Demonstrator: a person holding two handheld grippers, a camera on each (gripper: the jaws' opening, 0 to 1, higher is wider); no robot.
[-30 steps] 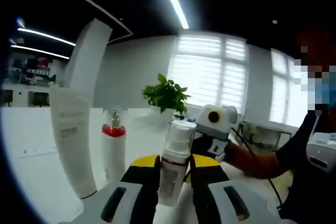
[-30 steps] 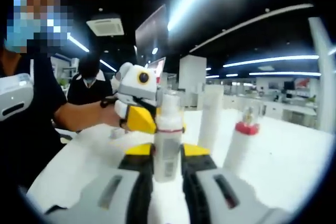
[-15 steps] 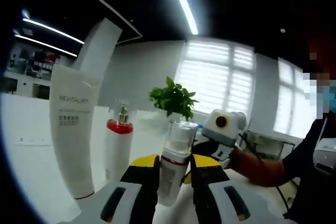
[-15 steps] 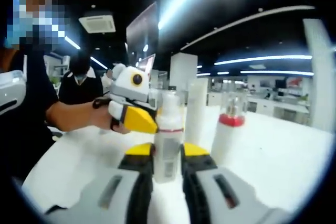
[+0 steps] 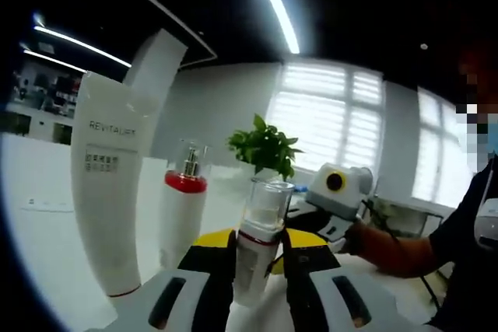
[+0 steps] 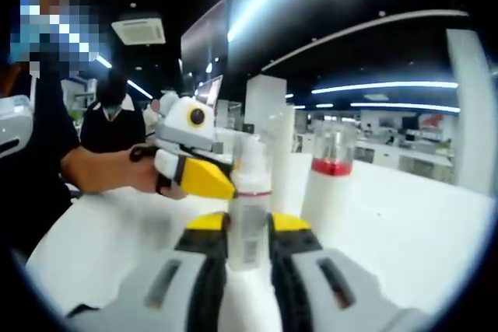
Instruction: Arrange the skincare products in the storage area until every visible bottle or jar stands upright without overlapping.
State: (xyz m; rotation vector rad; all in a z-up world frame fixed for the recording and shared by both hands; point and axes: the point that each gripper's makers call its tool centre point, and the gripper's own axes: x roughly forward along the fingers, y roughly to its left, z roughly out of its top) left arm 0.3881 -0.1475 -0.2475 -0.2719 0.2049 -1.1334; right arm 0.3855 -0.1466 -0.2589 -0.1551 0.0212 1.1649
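We see both the left hand-held gripper [image 5: 257, 250] and right hand-held gripper [image 6: 249, 227] clamped on the same small clear-capped spray bottle [image 5: 259, 248], upright over the white worktop [image 6: 405, 215].

Strong glare is cast by ceiling strip lights [image 5: 268, 1] and bright windows [image 5: 327, 126]; edges are bent, backgrounds blurred.

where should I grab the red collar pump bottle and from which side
Grip the red-collar bottle around its straight white body below the collar, coming in level from the open side away from the tall tube. It stands upright, and the clear cap and pump look too narrow to hold.
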